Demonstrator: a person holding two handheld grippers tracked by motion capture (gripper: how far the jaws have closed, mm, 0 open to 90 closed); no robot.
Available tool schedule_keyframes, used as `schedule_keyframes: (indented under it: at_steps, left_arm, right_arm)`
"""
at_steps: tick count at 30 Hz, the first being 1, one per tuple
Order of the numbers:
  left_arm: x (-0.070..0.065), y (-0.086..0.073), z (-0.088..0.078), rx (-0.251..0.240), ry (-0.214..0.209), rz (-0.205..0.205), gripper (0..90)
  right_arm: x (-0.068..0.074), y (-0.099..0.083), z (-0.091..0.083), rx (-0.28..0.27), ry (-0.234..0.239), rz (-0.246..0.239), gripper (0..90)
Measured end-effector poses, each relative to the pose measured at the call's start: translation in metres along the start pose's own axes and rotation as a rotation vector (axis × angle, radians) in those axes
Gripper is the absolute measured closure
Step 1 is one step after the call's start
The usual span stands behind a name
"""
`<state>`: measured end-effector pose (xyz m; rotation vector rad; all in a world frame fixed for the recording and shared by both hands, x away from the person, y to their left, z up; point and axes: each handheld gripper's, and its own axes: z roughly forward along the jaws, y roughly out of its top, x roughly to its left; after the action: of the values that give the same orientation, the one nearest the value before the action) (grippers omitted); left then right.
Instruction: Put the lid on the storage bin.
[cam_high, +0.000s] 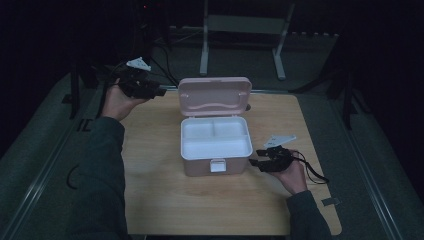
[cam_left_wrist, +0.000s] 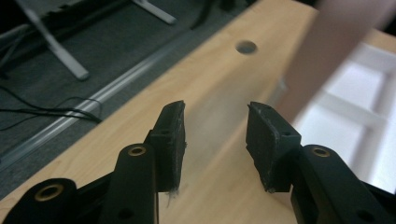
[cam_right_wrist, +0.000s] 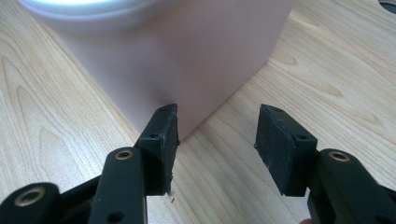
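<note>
A pink box (cam_high: 215, 145) stands open near the middle of the wooden table (cam_high: 160, 200), a little toward its far edge, with its lid (cam_high: 215, 95) tipped up and back toward that edge. Inside, a white tray (cam_high: 216, 137) is split into two small compartments at the back and one long one at the front, and a pale latch (cam_high: 217, 165) hangs on the front wall facing you.

Your left gripper (cam_high: 145, 89) is held up at the table's far left corner, just beside the raised lid and apart from it; your left hand (cam_high: 116, 102) wraps it from below. In the left gripper view, the left gripper (cam_left_wrist: 215, 135) has its jaws spread with bare wood between them, the blurred pink lid to the right, the white tray beyond, and a round hole (cam_left_wrist: 246, 46) in the tabletop near the far edge.

Your right gripper (cam_high: 267, 161) sits low near the table's right edge, just beside the box's front right corner, in your right hand (cam_high: 295, 175). In the right gripper view, the right gripper (cam_right_wrist: 217, 135) also has its jaws parted and holding nothing; the box's pink corner stands just ahead, close to the left jaw, though whether it touches cannot be told.
</note>
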<state>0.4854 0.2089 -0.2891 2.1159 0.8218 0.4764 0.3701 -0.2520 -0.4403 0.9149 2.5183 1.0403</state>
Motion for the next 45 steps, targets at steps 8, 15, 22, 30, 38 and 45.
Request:
schedule_keyframes:
  at_steps: [8, 15, 22, 30, 38, 45]
  left_arm:
    - [-0.003, 0.017, 0.021, -0.043, 0.046, -0.058, 56.1]
    - [-0.009, 0.028, 0.035, -0.045, 0.007, -0.052, 56.1]
    - [-0.019, 0.025, 0.035, -0.061, -0.037, -0.029, 57.8]
    - [-0.027, 0.018, 0.027, -0.063, -0.048, -0.017, 58.1]
    - [-0.036, 0.006, 0.018, -0.068, -0.057, -0.006, 56.7]
    - [-0.039, 0.004, 0.020, -0.063, -0.072, -0.004, 58.4]
  right_arm:
    - [0.001, 0.000, 0.002, 0.000, 0.013, -0.003, 48.6]
    - [0.003, 0.001, 0.003, 0.002, 0.019, -0.013, 48.1]
    - [0.003, 0.001, 0.003, 0.003, 0.017, -0.014, 47.9]
    - [0.003, 0.000, 0.004, 0.003, 0.017, -0.011, 47.9]
    - [0.004, 0.000, 0.004, 0.005, 0.016, -0.010, 47.7]
    - [0.004, 0.000, 0.004, 0.005, 0.017, -0.010, 47.5]
